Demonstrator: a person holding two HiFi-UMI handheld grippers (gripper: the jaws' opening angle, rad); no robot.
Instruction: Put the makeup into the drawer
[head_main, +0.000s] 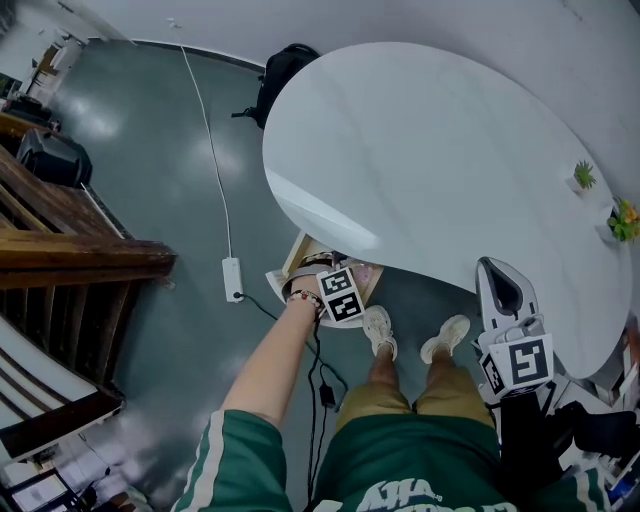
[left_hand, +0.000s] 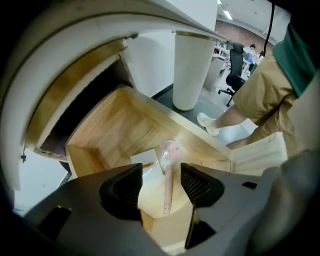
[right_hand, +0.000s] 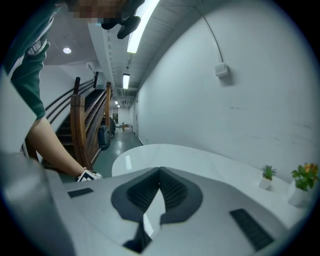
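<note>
A: Under the surface (head_main: 430, 150), what's in the drawer (left_hand: 100, 125)?

B: Makeup (left_hand: 168, 175) lies flat on its floor, beside a white card (left_hand: 145, 160). Left claw (left_hand: 161, 181) hangs above it, spread, pinching nothing.

A: Anything crowding it?

B: Surface rim overhangs the drawer's back, and a white pedestal (left_hand: 192, 65) stands just beyond. Right claw (right_hand: 159, 175) is pressed together, empty, over the surface, with plants (head_main: 584, 176) off to one side.

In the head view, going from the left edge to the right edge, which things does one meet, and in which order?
wooden stairs → white power strip → left gripper → pair of shoes → right gripper → small green plant → flowering plant
</note>
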